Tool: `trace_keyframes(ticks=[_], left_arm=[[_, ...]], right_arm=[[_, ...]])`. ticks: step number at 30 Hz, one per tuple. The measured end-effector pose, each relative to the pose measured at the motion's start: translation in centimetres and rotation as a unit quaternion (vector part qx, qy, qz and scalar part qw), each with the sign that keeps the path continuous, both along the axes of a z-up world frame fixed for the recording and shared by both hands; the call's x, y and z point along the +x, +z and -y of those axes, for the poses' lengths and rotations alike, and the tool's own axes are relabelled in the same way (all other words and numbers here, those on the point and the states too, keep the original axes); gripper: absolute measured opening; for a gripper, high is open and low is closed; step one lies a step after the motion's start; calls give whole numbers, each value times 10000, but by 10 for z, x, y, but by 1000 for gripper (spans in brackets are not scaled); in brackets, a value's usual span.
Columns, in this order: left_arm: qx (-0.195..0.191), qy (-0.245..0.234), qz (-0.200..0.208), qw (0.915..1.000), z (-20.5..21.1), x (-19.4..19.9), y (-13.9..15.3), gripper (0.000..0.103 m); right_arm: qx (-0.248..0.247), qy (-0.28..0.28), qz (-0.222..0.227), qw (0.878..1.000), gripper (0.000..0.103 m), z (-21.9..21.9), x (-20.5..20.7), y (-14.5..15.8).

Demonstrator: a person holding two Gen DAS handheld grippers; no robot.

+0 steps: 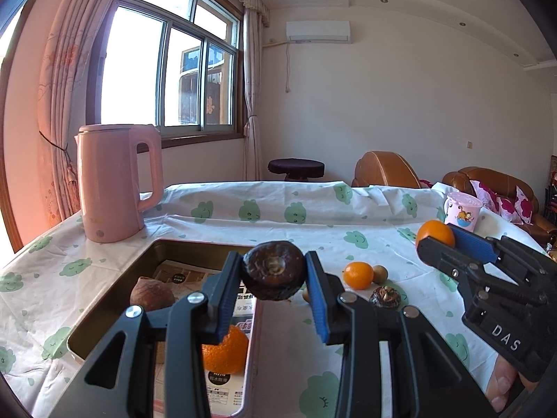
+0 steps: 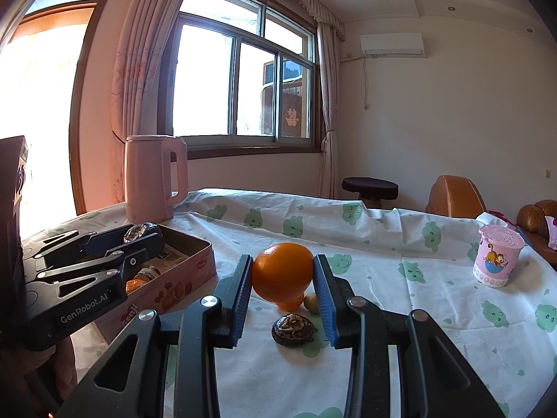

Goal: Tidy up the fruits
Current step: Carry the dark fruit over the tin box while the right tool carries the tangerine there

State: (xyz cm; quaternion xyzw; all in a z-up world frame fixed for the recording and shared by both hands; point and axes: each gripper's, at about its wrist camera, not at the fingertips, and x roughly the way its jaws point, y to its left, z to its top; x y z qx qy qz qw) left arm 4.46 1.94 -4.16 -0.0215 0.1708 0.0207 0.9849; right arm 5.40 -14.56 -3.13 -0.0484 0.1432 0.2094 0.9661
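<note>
- While your left gripper [image 1: 273, 273] clamps the dark fruit [image 1: 273, 270] above the tin [image 1: 153, 250], squeeze gently; it looks soft.
- Your right gripper [image 2: 282, 275] pinches the orange [image 2: 282, 271] over the table [image 2: 400, 313]: firm, smooth, grip its widest part.

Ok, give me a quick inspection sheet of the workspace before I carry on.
Surface: table under white cloth with green prints.
Job's things: pink tin holding fruit; small orange, dark water chestnut and a small pale fruit loose on the cloth.
Clutter: pink kettle, pink lidded cup.
Grippers: left tongs shut on a dark chestnut at the tin's edge; right tongs shut on a large orange.
Cables: nothing seen.
Surroundings: window, curtains, stool, brown sofa.
</note>
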Motion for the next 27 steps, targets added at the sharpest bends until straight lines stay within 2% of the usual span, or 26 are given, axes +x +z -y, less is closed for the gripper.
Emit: trace_keyframes(ticks=[27], left_arm=[[-119, 821, -302, 9961, -95, -20, -7, 38]], right_arm=[[-381, 994, 4, 9943, 37, -95, -10, -4]])
